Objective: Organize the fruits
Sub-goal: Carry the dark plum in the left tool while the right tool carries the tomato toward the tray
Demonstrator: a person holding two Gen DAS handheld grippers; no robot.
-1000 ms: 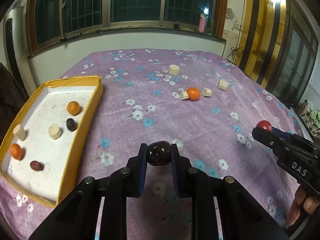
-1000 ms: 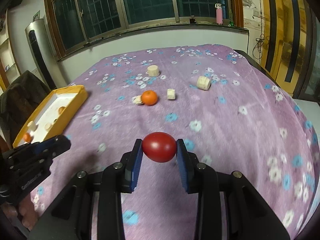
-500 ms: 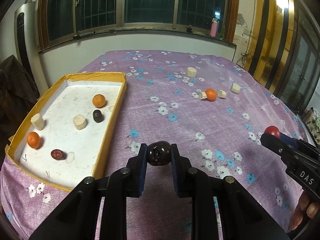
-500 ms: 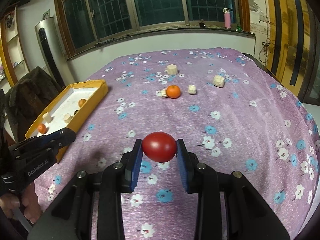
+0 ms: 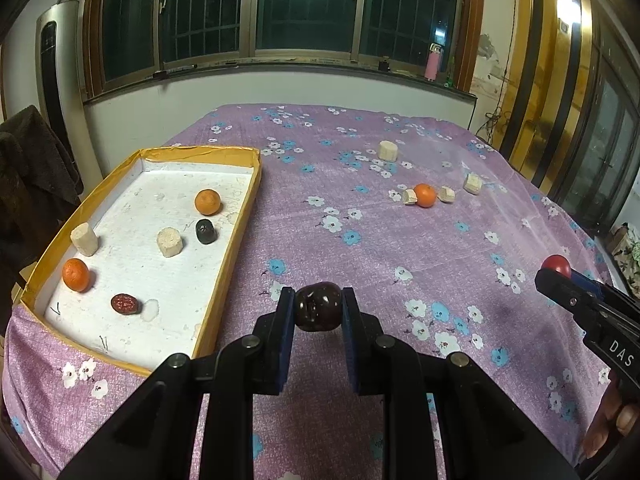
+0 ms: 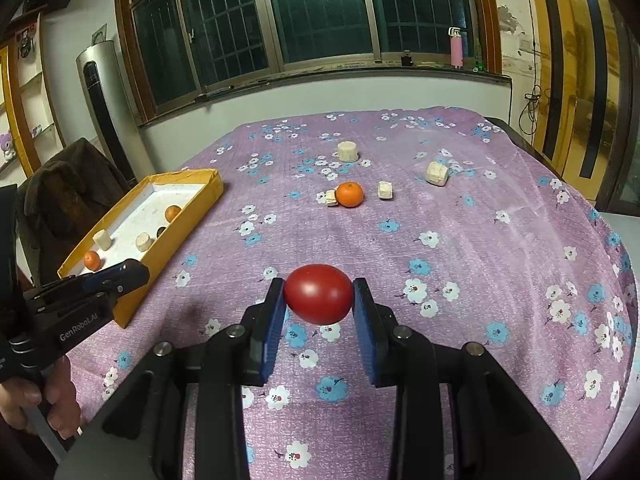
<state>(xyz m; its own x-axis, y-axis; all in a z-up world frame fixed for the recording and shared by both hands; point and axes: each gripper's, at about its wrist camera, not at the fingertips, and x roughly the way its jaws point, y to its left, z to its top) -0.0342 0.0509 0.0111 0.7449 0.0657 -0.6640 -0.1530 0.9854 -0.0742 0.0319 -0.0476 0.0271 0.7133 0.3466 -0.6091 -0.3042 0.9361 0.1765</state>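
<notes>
My left gripper is shut on a dark wrinkled date, held above the purple cloth just right of the yellow tray. Inside the tray lie two oranges, two pale cork-like pieces, a dark fruit and a red date. My right gripper is shut on a red tomato, above the cloth's near middle. An orange lies farther back on the cloth among several pale pieces.
The table carries a purple flowered cloth that drops off at the right. A window wall and sill with a pink bottle stand behind. A dark coat on a chair sits left of the tray. A hand holds the left gripper.
Both grippers have drawn back toward the near side, each keeping its fruit; the tray now shows more fully in the left wrist view. Nothing was let go.
</notes>
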